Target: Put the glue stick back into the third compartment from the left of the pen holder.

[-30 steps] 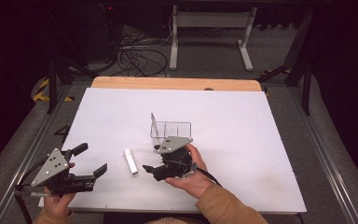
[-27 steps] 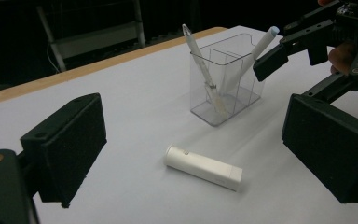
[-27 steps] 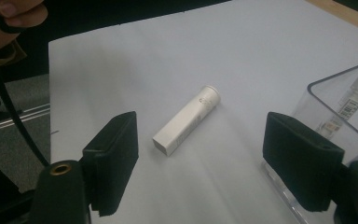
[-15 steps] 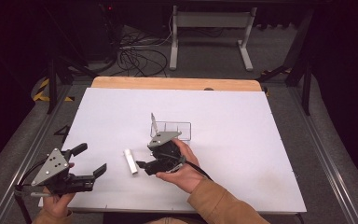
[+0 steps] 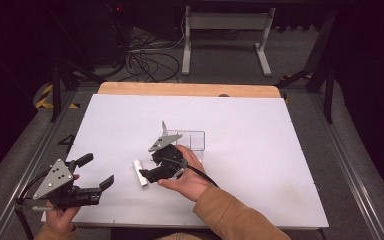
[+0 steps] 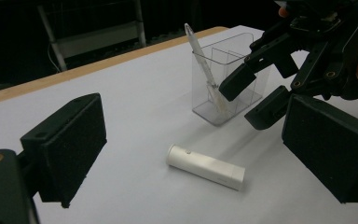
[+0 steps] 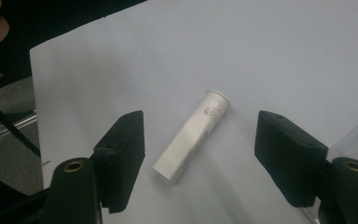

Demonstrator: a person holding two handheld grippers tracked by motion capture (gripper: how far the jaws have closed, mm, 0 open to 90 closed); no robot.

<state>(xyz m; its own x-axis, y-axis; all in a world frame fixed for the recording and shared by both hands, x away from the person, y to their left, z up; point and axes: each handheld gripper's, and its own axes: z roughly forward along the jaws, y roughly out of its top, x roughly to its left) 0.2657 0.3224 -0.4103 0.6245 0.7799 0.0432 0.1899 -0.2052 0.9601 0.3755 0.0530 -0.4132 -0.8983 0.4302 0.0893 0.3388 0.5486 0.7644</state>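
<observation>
White tube (image 7: pixel 191 136) lying flat on the white table (image 5: pixel 260 150), flared cap at one end, between my right claw's (image 7: pixel 200 161) half-open, just-narrowing jaws, untouched, clear holder (image 6: pixel 223 79) with a pen (image 6: pixel 200 56) just beyond, my left claw (image 5: pixel 97 172) gaping, empty, nearby.

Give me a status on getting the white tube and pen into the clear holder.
Done: a pen already stands in the clear holder. In hand: the right tool hangs over the white tube, jaws just narrowing but not touching it. Left: grip the tube, lift it, drop it in the holder. The left tool waits open beside it.
</observation>
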